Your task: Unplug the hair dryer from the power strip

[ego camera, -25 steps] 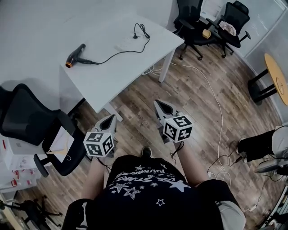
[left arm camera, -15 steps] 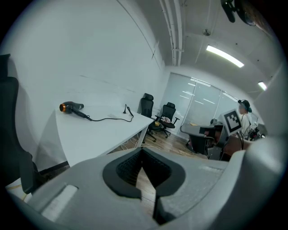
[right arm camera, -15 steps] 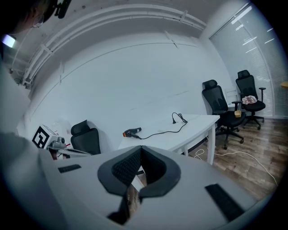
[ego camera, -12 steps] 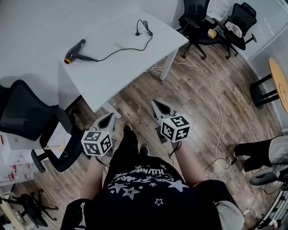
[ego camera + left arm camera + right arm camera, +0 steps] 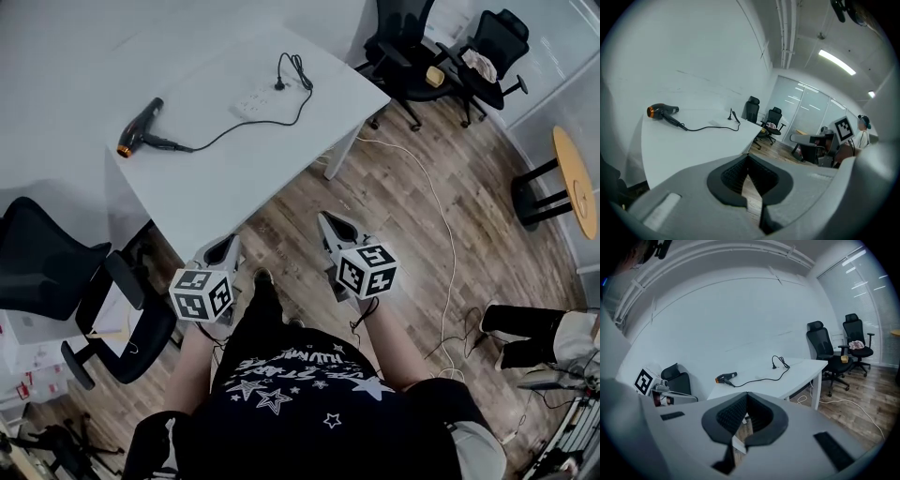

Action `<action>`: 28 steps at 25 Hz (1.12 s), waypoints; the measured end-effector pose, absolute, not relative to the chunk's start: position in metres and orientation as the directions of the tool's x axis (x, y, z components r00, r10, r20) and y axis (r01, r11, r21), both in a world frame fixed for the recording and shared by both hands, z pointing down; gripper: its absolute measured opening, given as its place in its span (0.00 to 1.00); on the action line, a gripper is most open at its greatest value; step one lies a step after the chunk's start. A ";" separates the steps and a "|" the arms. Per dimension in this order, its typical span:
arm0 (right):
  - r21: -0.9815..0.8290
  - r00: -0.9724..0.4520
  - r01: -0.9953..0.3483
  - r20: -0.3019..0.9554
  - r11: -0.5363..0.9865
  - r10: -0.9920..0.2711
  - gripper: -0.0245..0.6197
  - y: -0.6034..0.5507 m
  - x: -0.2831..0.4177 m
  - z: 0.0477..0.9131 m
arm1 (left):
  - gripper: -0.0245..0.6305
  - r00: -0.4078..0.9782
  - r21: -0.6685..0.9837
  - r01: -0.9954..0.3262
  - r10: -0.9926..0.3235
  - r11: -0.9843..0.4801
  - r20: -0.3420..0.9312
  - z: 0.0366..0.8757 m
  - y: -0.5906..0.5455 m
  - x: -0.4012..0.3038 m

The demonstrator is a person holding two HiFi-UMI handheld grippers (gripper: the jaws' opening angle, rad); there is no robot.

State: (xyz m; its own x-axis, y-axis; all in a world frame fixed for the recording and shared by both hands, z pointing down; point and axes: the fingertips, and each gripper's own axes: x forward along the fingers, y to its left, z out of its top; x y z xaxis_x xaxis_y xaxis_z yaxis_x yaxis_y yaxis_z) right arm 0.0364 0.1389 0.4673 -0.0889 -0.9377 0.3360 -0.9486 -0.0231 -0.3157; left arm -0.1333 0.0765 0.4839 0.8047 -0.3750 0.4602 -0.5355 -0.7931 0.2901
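Note:
A black hair dryer [image 5: 136, 139] with an orange nozzle lies on the left part of the white table [image 5: 216, 178]. Its black cord [image 5: 246, 123] runs right across the tabletop to a plug [image 5: 279, 84] standing in the white power strip [image 5: 253, 98]. My left gripper [image 5: 230, 246] and right gripper [image 5: 328, 221] hang over the wooden floor just short of the table's near edge, both shut and empty. The left gripper view shows the dryer [image 5: 661, 111] and plug [image 5: 731, 115] beyond the shut left gripper [image 5: 747, 157]. The right gripper view shows the dryer [image 5: 725, 377] and plug [image 5: 774, 365] far off.
Black office chairs [image 5: 412, 47] stand behind the table and another chair [image 5: 56, 272] stands at the left. A white cable [image 5: 448, 234] trails over the floor on the right. A round wooden table [image 5: 577, 178] and another person's legs [image 5: 525, 328] are at the right edge.
I have stepped toward the table, carrying both grippers forward; the table now lies closer below them. Both grippers stay shut and empty.

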 end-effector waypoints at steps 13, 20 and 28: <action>-0.304 -0.056 -0.951 0.356 -0.059 -0.933 0.05 0.007 0.076 0.461 | 0.05 0.829 0.306 -0.500 -0.345 -0.810 0.441 0.477 -0.062 -0.088; -0.280 -0.041 -0.957 0.387 -0.075 -0.921 0.05 -0.040 0.081 0.461 | 0.05 0.831 0.344 -0.500 -0.329 -0.794 0.448 0.487 -0.117 -0.089; -0.248 -0.001 -0.961 0.433 -0.119 -0.901 0.05 -0.046 0.095 0.468 | 0.05 0.847 0.384 -0.463 -0.272 -0.799 0.456 0.498 -0.134 -0.078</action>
